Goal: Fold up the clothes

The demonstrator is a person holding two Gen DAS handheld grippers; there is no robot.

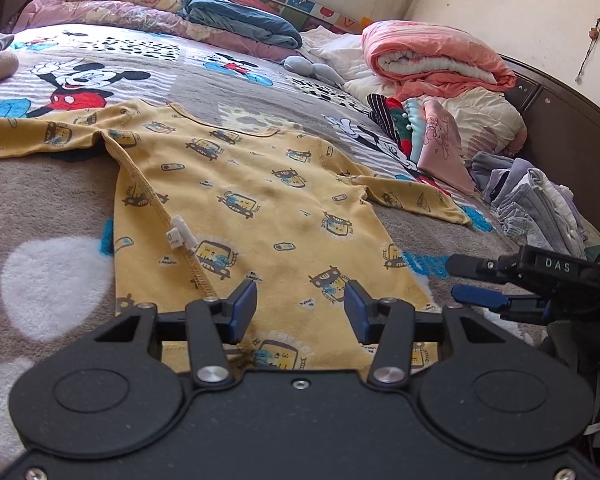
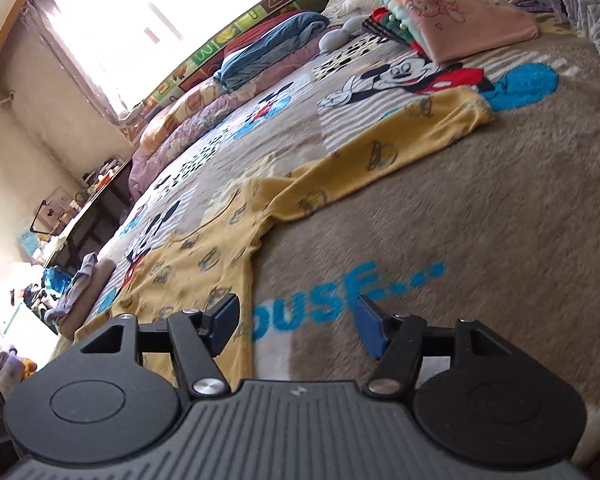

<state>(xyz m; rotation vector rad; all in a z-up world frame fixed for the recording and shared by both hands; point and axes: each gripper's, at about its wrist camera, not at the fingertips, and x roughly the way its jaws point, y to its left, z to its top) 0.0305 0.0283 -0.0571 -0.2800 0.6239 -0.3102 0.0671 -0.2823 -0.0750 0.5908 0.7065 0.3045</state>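
A yellow printed top (image 1: 252, 200) lies spread flat on the bed (image 1: 52, 200), on a plush cartoon-mouse blanket (image 2: 500, 220), inside out with its side seam and care label (image 1: 178, 236) showing. Both sleeves are stretched out to the sides and no fold has yet been made in it, so this garment is at the very start.

The left tongs (image 1: 300, 310) hover over the hem, spread wide and holding nothing. The right tongs (image 2: 296, 326) are likewise released and empty, straddling the top's right edge near the hem, one finger over cloth and the other over blanket.

Further up the bed a stack of folded clothes (image 1: 432, 136) sits beside a loose heap of pale garments (image 1: 532, 196). Judging by that, part of the load looks done, while this top and probably the heap remain.
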